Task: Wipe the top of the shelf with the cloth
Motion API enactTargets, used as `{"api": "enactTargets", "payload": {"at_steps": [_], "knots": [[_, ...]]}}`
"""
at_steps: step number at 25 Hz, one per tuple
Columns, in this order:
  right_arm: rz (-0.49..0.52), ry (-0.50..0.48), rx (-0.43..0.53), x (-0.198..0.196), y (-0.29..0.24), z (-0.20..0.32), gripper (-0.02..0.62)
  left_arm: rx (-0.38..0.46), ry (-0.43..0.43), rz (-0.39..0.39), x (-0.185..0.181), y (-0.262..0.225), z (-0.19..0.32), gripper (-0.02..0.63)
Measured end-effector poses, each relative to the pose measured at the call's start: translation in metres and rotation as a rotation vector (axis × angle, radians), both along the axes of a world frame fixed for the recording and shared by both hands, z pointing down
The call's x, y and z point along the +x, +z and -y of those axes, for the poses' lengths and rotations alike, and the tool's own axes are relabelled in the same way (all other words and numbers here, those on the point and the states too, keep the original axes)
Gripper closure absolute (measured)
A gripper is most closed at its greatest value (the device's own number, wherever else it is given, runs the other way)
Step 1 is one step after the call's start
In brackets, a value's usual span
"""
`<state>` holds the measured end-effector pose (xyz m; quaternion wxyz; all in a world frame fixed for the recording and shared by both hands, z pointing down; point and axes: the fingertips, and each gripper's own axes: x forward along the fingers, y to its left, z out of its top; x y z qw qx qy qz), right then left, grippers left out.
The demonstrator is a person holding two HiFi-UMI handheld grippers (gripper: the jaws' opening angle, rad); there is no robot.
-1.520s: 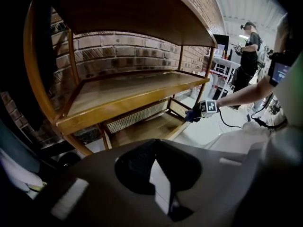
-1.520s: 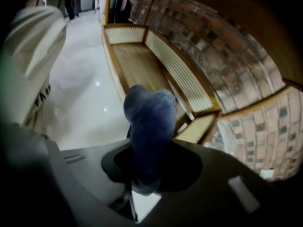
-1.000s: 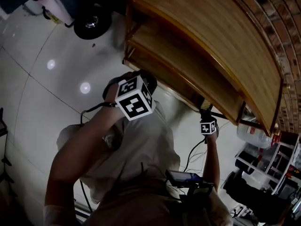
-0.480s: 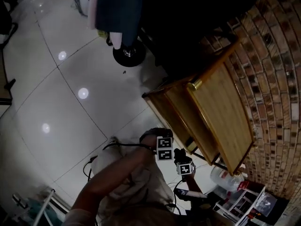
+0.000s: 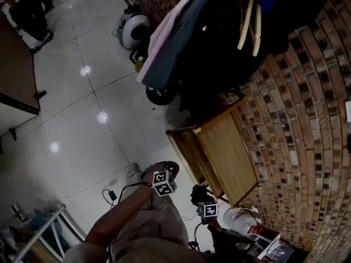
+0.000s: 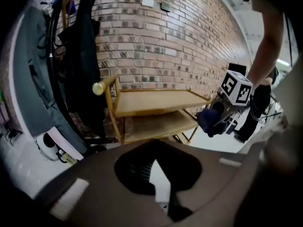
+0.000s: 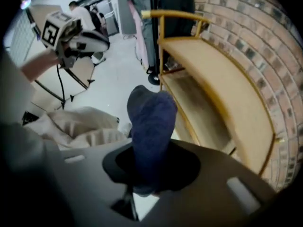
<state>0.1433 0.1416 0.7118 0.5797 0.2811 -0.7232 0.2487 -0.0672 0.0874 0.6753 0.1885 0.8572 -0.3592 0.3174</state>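
Shelf (image 5: 227, 152) farther off now, one cloth (image 7: 151, 122) in right hand-held gripper (image 7: 147, 183)

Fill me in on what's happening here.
A person stands beside a wooden shelf set against a brick wall, with a gripper in each hand. The right gripper is clamped on a dark blue cloth and holds it in the air, short of the shelf. The left gripper carries nothing, and its jaws look closed. The cloth has not yet touched the top of the shelf, so wiping is not under way.
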Motion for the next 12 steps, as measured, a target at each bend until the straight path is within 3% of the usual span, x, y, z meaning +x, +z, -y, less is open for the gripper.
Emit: {"api": "enactTargets", "payload": {"at_steps": [6,12], "knots": [[0.026,0.019,0.066,0.002,-0.163,0.005,0.509,-0.038,0.025,-0.078,0.007,-0.149,-0.046,0.601],[0.124,0.248,0.248,0.008,-0.289,0.055,0.509,0.022,0.084,-0.129,-0.018,-0.287,-0.042,0.603]]}}
